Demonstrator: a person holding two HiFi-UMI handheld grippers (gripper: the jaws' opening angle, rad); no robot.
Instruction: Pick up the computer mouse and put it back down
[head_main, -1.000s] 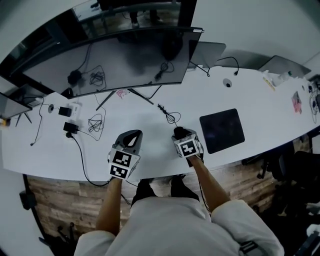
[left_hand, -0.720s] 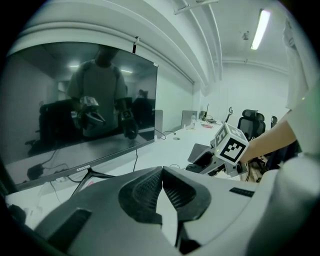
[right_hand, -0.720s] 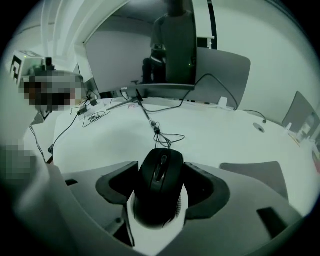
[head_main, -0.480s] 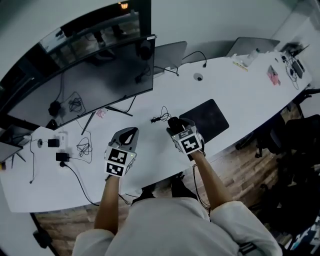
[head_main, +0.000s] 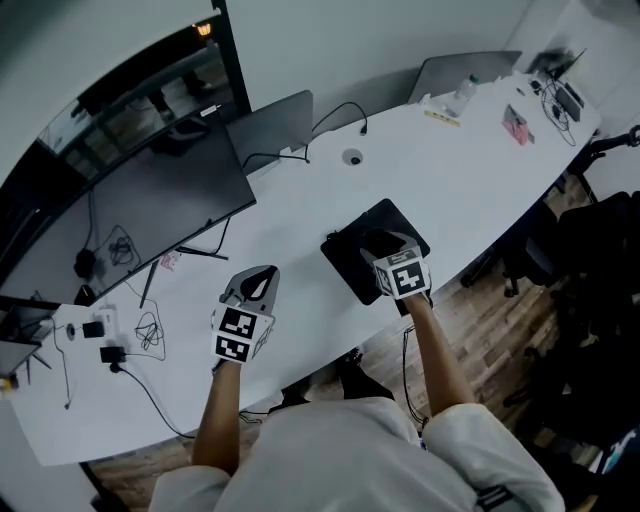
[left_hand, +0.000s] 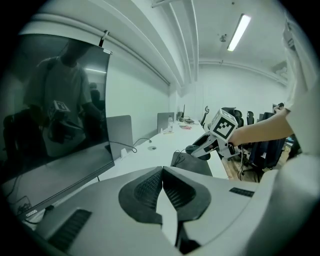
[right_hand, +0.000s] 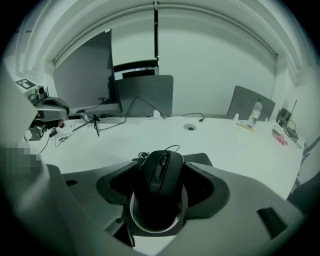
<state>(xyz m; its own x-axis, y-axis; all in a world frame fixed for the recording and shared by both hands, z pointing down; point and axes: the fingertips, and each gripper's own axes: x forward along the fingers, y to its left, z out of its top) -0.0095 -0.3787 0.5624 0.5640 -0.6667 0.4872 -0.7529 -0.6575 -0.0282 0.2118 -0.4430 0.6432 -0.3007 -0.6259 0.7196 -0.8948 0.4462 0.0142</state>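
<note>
Shifted rightward, the right hand-held gripper (head_main: 380, 244) is hovering over the flat black mouse pad (head_main: 347, 262) — pinching the black wired computer mouse (right_hand: 161, 184); lowering level before releasing is advised.

The long, curved white desk (head_main: 300, 240) carries a matte black square mouse pad (head_main: 345, 262). Over that pad, a glossy black computer mouse (right_hand: 160, 185) shows between the dark grey pads of the pale grey right gripper (right_hand: 160, 172). The left gripper (left_hand: 161, 172), left of the pad, is the same pale grey with dark ribbed pads. Both bear white cubes (head_main: 405, 277) patterned with black squares. Further left of the pad stands a wide black monitor (head_main: 140, 210). Past the desk edge beside the pad lies brown wood-grain floor (head_main: 485, 303).
</note>
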